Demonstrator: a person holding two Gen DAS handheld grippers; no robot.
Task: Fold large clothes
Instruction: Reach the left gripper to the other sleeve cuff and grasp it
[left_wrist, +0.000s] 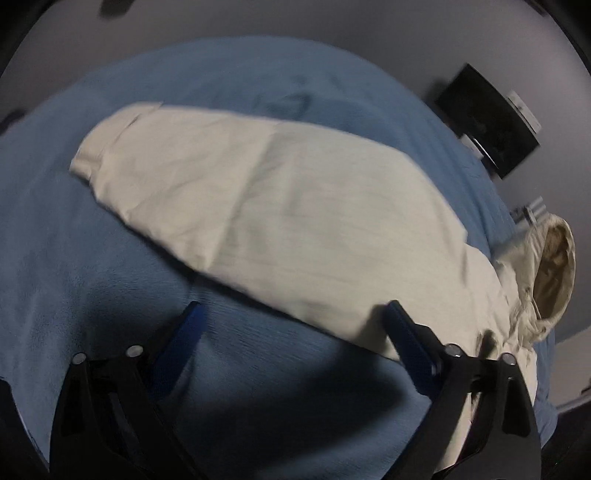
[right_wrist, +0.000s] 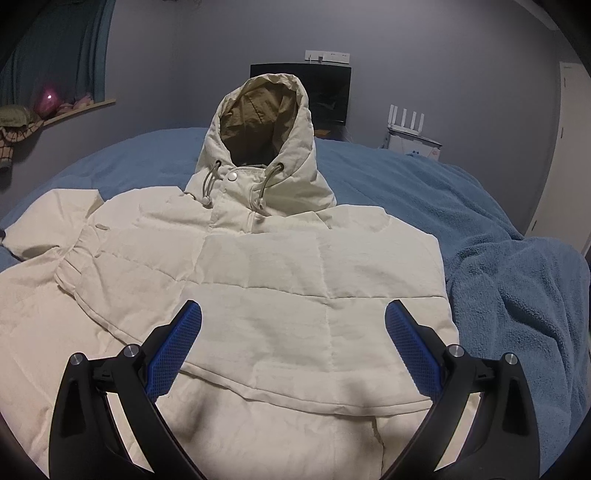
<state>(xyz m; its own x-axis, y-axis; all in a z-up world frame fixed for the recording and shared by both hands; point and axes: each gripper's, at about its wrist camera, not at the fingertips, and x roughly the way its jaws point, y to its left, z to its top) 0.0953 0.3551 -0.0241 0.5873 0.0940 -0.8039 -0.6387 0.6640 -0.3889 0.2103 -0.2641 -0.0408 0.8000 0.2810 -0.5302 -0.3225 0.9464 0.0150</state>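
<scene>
- Cream hooded jacket (right_wrist: 266, 280) spread front-up on the bed, over a blue blanket (right_wrist: 517, 295); hood (right_wrist: 264, 122) propped upright at the far end, tan lining showing, snap and two drawcords visible at the collar.
- Right gripper (right_wrist: 293, 314) hovering low over the chest panel, blue-padded fingers (right_wrist: 173, 350) spread wide, nothing between them.
- In the right wrist view, one sleeve already lying across the body toward the left, cuff near the left edge; right side of the jacket ending in a straight, tidy line against the blanket.
- Left gripper (left_wrist: 295, 314) also spread wide and empty, above bare blanket just beside a long cream sleeve (left_wrist: 258, 206) stretched out across the bed; view motion-blurred, so contact with the fabric hard to call.
- Hood (left_wrist: 550, 273) just visible at the far right of the left wrist view.
- Judged step: early-to-middle of the fold, sleeves being brought in, body not yet doubled over, hood not yet tucked.
- Next move likely calling for a pinch on the outstretched sleeve near its cuff (left_wrist: 88, 162), then a carry across the chest to lie flat over the front.
- After that, probably hood down onto the chest and hem up toward the collar.
- Quilted padding looks springy; firm press along each crease probably needed to stop it popping open.
- Beyond the bed: dark screen (right_wrist: 301, 92) against the grey wall, white router (right_wrist: 406, 125) beside it.
</scene>
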